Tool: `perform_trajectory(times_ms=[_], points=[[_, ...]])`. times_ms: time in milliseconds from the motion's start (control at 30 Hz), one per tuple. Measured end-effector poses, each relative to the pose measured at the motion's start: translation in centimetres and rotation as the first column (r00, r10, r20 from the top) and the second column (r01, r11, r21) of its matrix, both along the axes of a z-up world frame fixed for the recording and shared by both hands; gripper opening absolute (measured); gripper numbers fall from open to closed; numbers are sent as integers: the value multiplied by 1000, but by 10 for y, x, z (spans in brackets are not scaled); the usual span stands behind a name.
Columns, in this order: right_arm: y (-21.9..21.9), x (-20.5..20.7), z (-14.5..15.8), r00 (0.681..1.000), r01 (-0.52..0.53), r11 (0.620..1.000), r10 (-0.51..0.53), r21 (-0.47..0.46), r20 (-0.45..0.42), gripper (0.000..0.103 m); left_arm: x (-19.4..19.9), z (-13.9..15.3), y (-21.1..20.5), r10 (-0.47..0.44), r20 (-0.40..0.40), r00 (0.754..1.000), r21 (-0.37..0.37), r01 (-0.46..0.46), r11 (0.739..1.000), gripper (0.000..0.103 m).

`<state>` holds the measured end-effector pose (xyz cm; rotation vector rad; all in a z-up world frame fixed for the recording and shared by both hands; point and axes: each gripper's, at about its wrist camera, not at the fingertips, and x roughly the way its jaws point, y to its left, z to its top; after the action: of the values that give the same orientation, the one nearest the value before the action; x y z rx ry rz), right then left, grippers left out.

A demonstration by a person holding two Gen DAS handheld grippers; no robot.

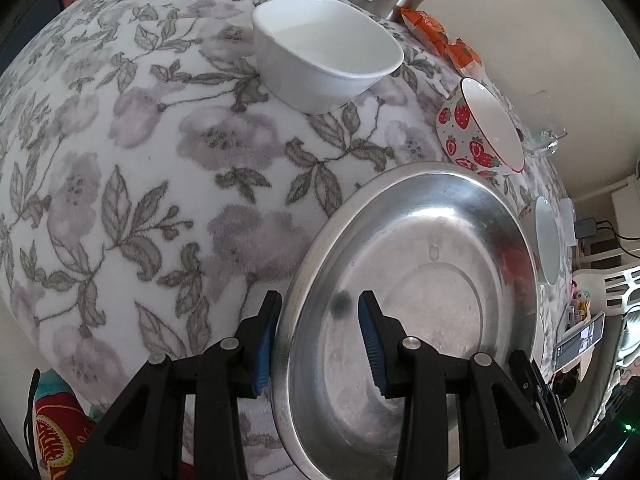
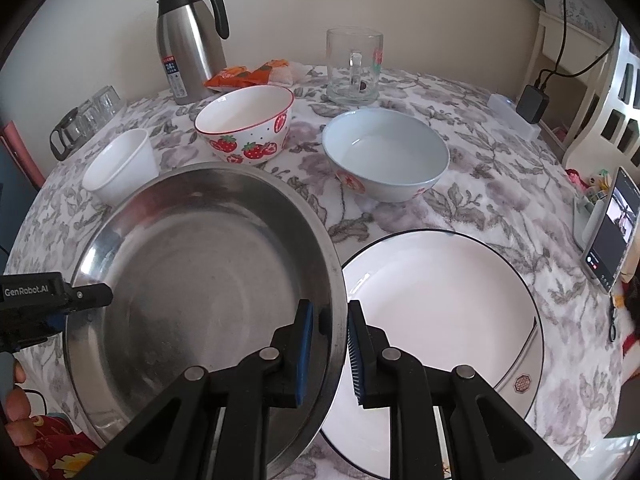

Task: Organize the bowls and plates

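Note:
A steel plate (image 1: 420, 280) (image 2: 200, 280) is held between both grippers above the floral tablecloth. My left gripper (image 1: 316, 344) straddles its left rim with a clear gap between the jaws. My right gripper (image 2: 330, 354) has its jaws close on the right rim. The plate's right edge overlaps a large white plate (image 2: 440, 320) with a dark rim. A small white bowl (image 1: 324, 52) (image 2: 120, 164), a strawberry bowl (image 1: 480, 128) (image 2: 248, 124) and a pale blue bowl (image 2: 386, 152) stand behind.
A steel thermos jug (image 2: 188, 40), orange snack packets (image 2: 248, 74), a glass mug (image 2: 354, 64) and small glasses (image 2: 88, 116) stand at the back. A phone (image 2: 612, 228) leans at the table's right edge. A charger (image 2: 532, 104) lies far right.

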<state>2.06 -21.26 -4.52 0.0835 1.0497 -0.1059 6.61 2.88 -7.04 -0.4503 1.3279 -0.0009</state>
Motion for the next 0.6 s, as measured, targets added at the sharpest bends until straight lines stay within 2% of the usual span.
perform_trajectory(times_ms=[400,600], points=[[-2,2,-4,1000,-1,1000,2,10,-28,20,2,1,2,18,-8,1000,-6,-18,1000,42],[-6,2,-3,999,16,999,-15,30,-31,28,0,6,4,28,7,1000,4,-28,1000,44]])
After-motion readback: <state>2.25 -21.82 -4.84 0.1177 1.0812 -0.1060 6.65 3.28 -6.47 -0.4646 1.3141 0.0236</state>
